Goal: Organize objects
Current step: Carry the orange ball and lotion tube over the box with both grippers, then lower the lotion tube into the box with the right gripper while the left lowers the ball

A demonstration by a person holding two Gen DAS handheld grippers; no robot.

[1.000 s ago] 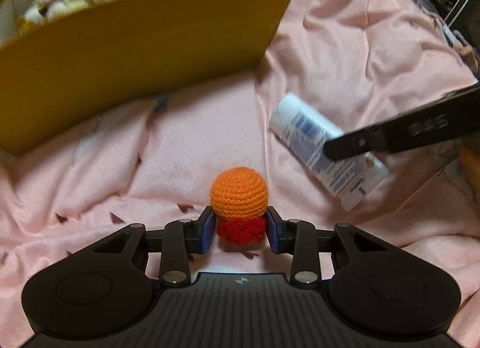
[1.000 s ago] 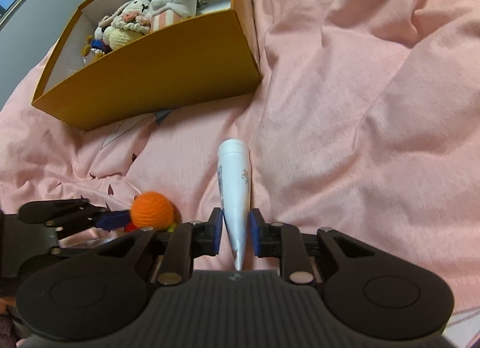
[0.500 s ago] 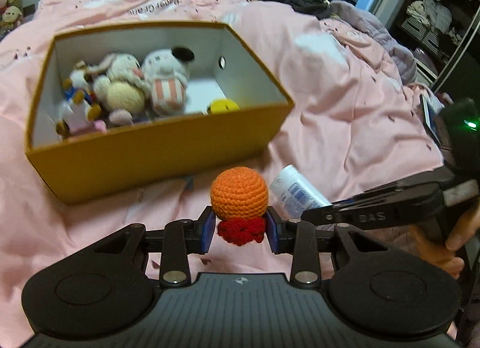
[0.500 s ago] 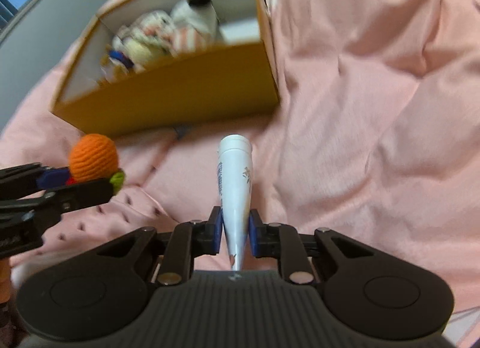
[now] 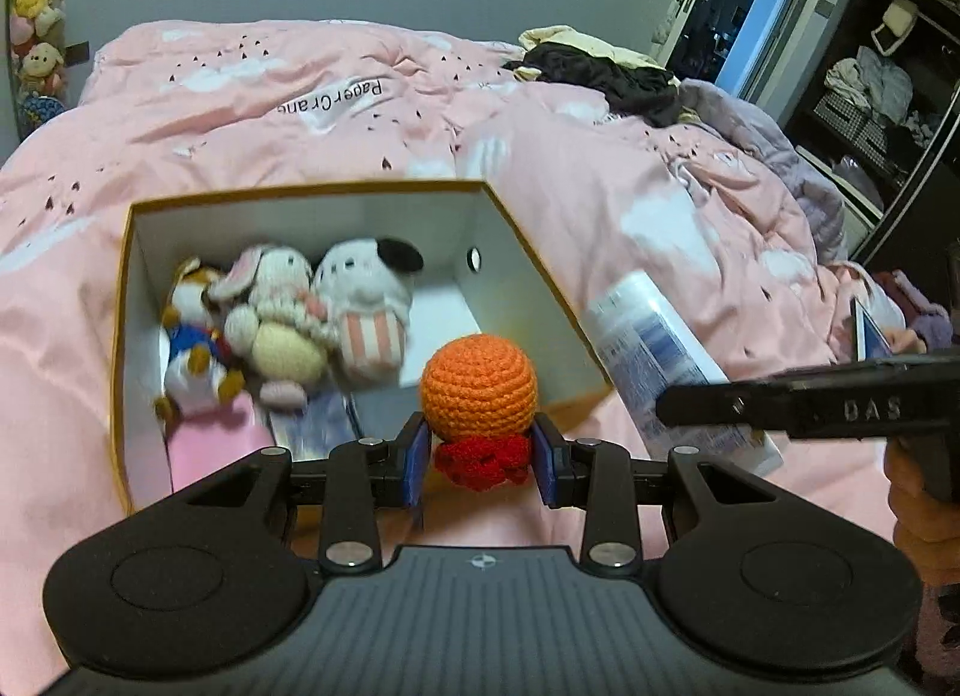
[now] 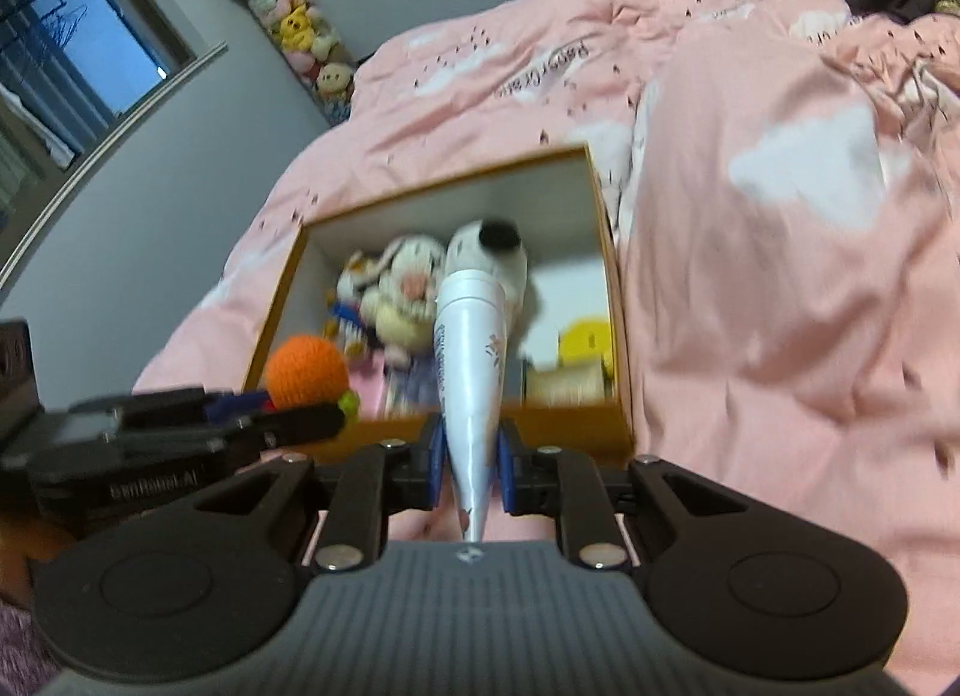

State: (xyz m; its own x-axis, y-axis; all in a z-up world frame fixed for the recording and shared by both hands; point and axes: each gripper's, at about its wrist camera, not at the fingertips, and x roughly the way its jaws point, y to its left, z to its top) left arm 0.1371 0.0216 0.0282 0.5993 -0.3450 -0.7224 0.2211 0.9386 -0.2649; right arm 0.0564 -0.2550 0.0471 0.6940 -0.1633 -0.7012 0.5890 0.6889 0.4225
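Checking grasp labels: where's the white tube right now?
The white tube is clamped in the right claw, cap pointing forward over the near wall of the yellow box, right of the orange ball.

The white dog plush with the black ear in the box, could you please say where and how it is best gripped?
Grip the white dog plush across its rounded head, coming straight down through the yellow box's open top. The head sits uppermost; the bunny plush crowds its left side, so close front to back.
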